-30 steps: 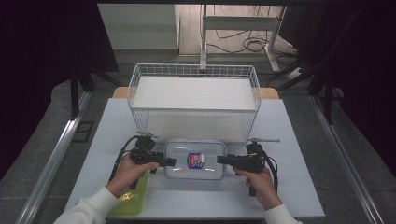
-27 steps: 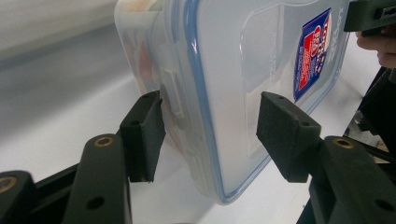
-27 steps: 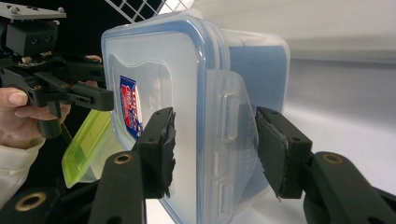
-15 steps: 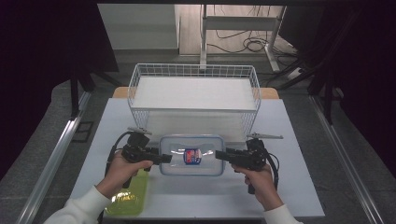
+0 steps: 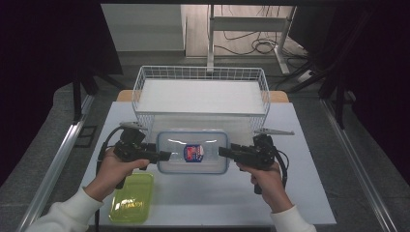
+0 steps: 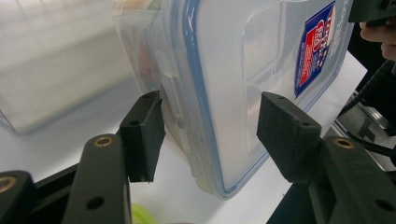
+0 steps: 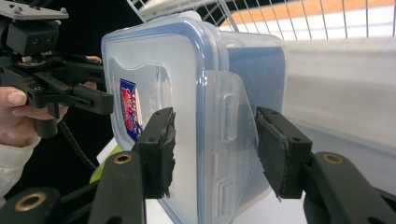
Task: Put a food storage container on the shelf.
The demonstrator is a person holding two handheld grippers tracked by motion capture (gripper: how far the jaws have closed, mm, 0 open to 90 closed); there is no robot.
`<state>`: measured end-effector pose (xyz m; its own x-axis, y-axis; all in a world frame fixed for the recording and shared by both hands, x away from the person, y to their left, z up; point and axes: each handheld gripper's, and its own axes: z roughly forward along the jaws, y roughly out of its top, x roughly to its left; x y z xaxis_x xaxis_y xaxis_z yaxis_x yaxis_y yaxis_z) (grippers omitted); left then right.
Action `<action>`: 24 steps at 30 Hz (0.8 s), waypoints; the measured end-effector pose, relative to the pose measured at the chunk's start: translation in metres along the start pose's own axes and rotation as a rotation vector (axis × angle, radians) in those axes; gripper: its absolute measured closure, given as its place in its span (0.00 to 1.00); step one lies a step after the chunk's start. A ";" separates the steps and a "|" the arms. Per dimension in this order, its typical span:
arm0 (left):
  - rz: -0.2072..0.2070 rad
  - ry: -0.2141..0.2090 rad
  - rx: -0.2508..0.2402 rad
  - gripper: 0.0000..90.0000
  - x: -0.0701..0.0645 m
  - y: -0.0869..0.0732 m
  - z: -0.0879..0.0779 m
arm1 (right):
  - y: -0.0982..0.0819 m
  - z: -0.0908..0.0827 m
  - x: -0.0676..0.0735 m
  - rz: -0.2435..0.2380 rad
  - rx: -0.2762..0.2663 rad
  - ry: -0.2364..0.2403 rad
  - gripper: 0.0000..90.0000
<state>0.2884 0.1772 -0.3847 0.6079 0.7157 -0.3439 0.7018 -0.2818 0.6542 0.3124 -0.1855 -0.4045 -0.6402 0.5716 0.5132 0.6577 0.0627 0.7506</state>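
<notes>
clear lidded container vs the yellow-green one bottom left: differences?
1. The clear container carries a blue-trimmed lid with a red-and-blue label; the yellow-green container looks open and unlabelled.
2. The clear container is gripped at both ends, by the left gripper and the right gripper; the yellow-green container lies on the table, ungripped.
3. The clear container looks larger.
Both are see-through rectangular plastic boxes with rounded corners.

A clear plastic food box (image 5: 193,151) with a blue-edged snap lid and a red-and-blue sticker on top sits level above the white table, just in front of the wire basket. It is clamped at both short ends. It may hold something pale, though the blur hides it.
</notes>
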 end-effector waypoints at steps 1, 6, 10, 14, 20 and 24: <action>0.008 0.002 -0.003 0.47 -0.001 0.003 -0.002 | 0.002 -0.001 0.001 -0.004 -0.006 0.000 0.54; 0.036 0.006 -0.034 0.47 -0.008 0.023 -0.012 | 0.017 -0.012 0.008 -0.028 -0.032 -0.008 0.54; 0.046 0.011 -0.061 0.47 -0.012 0.040 -0.021 | 0.037 -0.021 0.013 -0.048 -0.051 -0.013 0.54; 0.062 0.015 -0.089 0.46 -0.013 0.059 -0.030 | 0.059 -0.027 0.019 -0.080 -0.066 -0.024 0.54; 0.077 0.021 -0.128 0.46 -0.009 0.085 -0.039 | 0.091 -0.031 0.023 -0.114 -0.081 -0.034 0.54; 0.077 0.019 -0.140 0.46 -0.005 0.098 -0.040 | 0.107 -0.031 0.022 -0.121 -0.084 -0.037 0.54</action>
<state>0.3393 0.1717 -0.2917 0.6495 0.7080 -0.2773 0.5942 -0.2450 0.7661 0.3567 -0.1914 -0.3006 -0.6964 0.5940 0.4027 0.5407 0.0653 0.8387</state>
